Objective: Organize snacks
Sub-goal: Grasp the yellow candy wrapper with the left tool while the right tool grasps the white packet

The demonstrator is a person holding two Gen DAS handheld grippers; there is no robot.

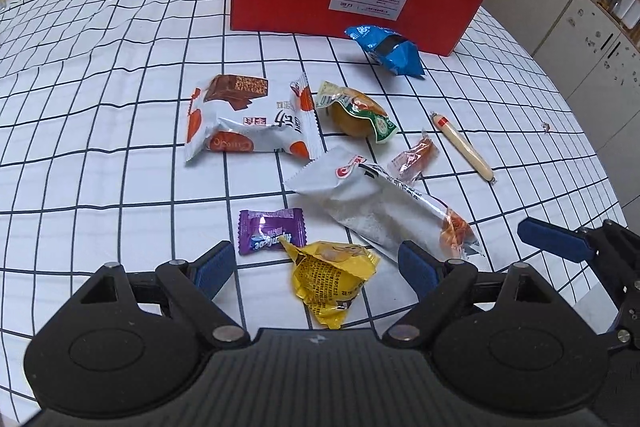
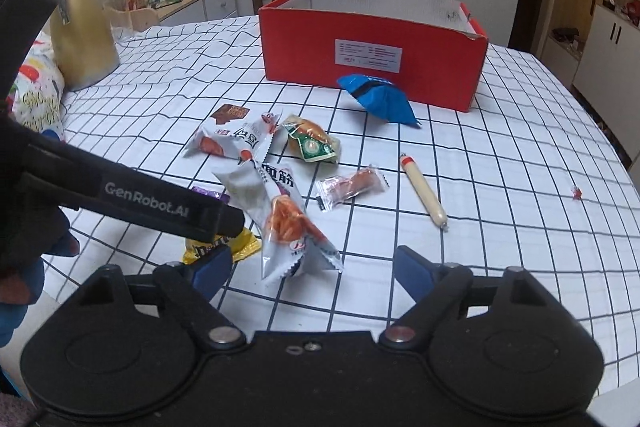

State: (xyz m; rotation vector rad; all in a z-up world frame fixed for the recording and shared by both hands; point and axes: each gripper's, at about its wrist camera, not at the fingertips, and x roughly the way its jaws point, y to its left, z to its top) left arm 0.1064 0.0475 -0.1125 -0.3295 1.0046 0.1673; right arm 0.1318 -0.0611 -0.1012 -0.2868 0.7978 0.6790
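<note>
Both hand-held grippers wide and empty, left (image 1: 316, 267) straddling the yellow packet (image 1: 334, 281) on the counter (image 1: 120, 107), right (image 2: 314, 265) over the silver pouch (image 2: 280, 223); probably light, crinkly, slippery film, best pinched across the puffed middle.

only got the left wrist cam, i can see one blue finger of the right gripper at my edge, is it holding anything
Observer: No. The right gripper is open. The near end of the long silver packet lies between its fingers, and the pads do not press on it.
Operator: anything on the table off to the left of the snacks that i cant see
Observer: Yes, a gold jug stands on the checked tablecloth at the far left, well apart from the snacks.
</note>
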